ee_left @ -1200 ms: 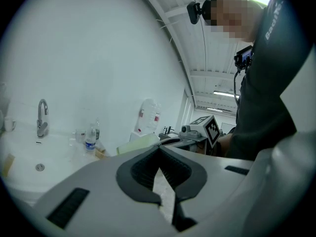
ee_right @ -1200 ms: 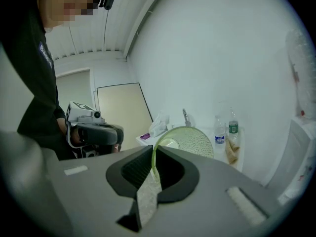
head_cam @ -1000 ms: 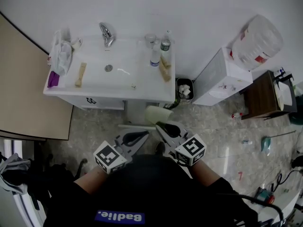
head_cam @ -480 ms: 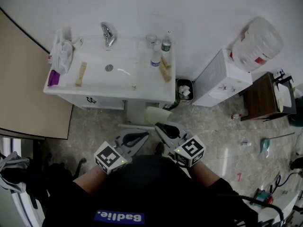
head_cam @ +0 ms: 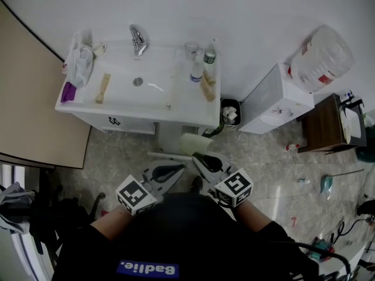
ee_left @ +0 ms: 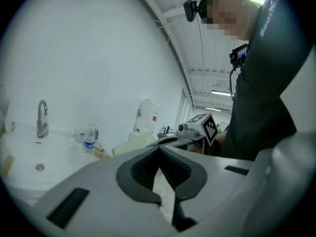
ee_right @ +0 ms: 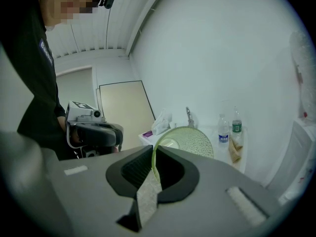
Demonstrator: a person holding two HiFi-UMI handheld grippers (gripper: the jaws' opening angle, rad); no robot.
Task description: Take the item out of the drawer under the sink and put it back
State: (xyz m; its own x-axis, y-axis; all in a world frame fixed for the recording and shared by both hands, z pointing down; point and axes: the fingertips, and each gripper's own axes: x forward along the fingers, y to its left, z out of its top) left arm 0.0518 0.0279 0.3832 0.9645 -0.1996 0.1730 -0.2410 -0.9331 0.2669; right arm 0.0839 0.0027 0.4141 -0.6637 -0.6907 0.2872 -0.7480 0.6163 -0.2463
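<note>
A pale green dimpled bowl [head_cam: 193, 143] hangs in front of the white sink cabinet [head_cam: 117, 122]. My right gripper [head_cam: 198, 156] is shut on its rim. In the right gripper view the bowl [ee_right: 190, 142] stands on edge and its thin rim runs down between the dark pads [ee_right: 170, 169]. My left gripper [head_cam: 180, 167] hovers just left of the right one, shut, with nothing between its pads [ee_left: 143, 169]. In the left gripper view the bowl [ee_left: 133, 144] shows past the jaw tips, beside the right gripper [ee_left: 197, 130]. A white edge [head_cam: 161, 156] lies under the bowl; I cannot tell if it is the drawer.
The sink [head_cam: 158, 98] carries a tap [head_cam: 137, 40], bottles [head_cam: 202, 66], a wooden brush [head_cam: 102, 88] and a plastic bag [head_cam: 79, 60]. A small waste bin [head_cam: 229, 111], a white water dispenser [head_cam: 275, 98] with its jug [head_cam: 322, 57] and a brown table [head_cam: 328, 122] stand right. A beige panel [head_cam: 35, 98] stands left.
The head view has shifted a little, so the sink sits slightly lower in the picture. Both grippers and the bowl keep their places.
</note>
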